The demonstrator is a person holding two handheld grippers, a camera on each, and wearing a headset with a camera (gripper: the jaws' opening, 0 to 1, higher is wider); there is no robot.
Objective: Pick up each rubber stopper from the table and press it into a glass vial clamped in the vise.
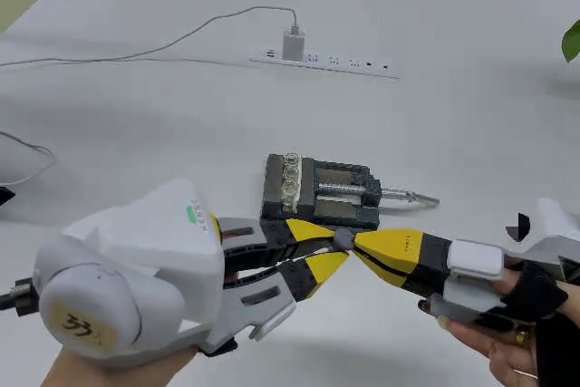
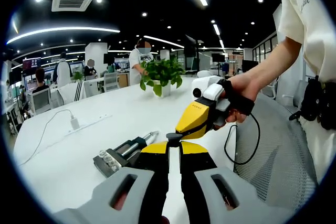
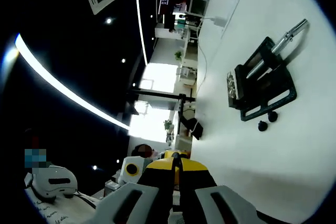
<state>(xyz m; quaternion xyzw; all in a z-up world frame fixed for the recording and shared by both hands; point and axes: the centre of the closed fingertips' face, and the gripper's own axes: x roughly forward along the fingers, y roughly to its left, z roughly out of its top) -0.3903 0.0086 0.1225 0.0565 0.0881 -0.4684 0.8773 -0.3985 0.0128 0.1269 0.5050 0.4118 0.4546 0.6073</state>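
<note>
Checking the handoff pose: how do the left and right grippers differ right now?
Left gripper pinches the stopper at its tips; right gripper looks shut on nothing, its tip at the stopper. Left gripper sits in a bare hand; right gripper in a gloved hand. Shared: yellow jaw tips, both held in front of the vise, tips meeting.

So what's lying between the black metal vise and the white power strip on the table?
Nothing: in the head view the stretch of white table between the black metal vise and the white power strip is bare.
</note>
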